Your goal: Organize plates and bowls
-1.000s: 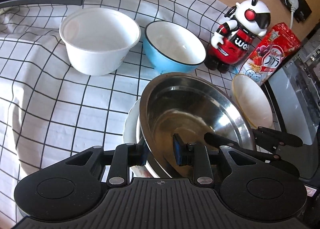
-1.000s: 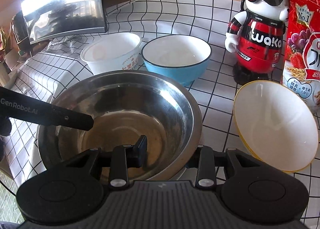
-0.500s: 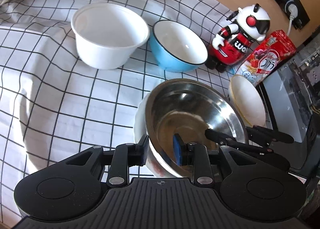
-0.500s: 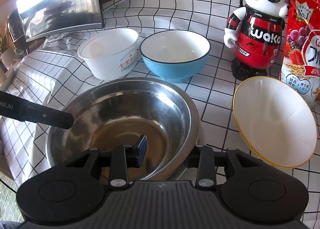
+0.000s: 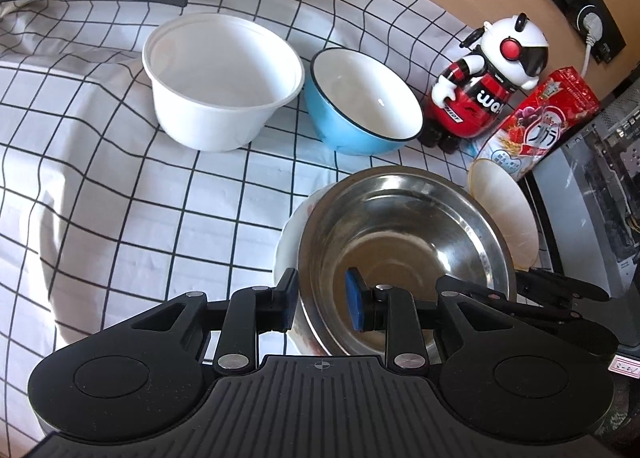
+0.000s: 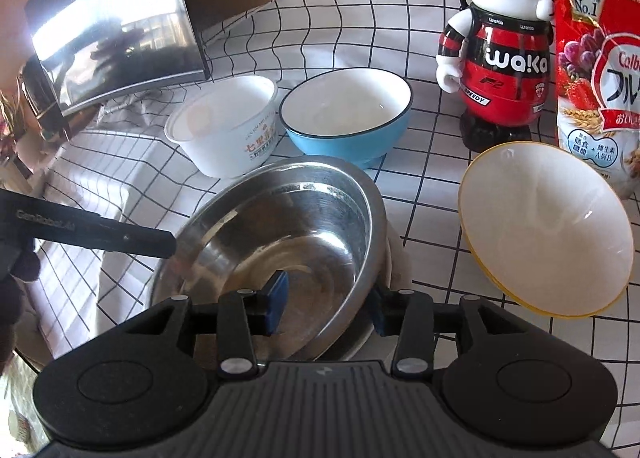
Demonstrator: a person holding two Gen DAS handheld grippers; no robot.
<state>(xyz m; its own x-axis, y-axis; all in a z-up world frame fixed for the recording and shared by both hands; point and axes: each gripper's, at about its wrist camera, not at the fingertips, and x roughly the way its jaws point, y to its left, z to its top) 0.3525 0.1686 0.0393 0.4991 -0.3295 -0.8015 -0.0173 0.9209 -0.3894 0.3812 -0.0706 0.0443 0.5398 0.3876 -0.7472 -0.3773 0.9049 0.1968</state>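
Observation:
A steel bowl (image 5: 400, 238) (image 6: 280, 225) rests slightly tilted on a white plate (image 5: 286, 246) (image 6: 396, 258) on the checked cloth. My left gripper (image 5: 322, 298) is shut on the bowl's near rim, one pad outside and one inside. Its finger (image 6: 120, 236) reaches the bowl's left edge in the right wrist view. My right gripper (image 6: 328, 304) straddles the opposite rim. Its jaws are opening and the pads stand off the metal. Behind stand a white plastic bowl (image 5: 220, 69) (image 6: 224, 117) and a blue bowl (image 5: 360, 105) (image 6: 348, 105). A yellow-rimmed white bowl (image 5: 504, 209) (image 6: 540, 230) leans at the right.
A red and white robot toy (image 5: 480, 97) (image 6: 500, 69) and a red cereal bag (image 5: 536, 125) (image 6: 600, 77) stand at the back right. A dark screen (image 6: 112, 37) sits at the back left. A grey machine case (image 5: 600, 217) borders the cloth on the right.
The steel bowl has sunk from a steeper tilt onto the white plate. The right gripper's jaws have widened off its rim. The left gripper keeps its hold.

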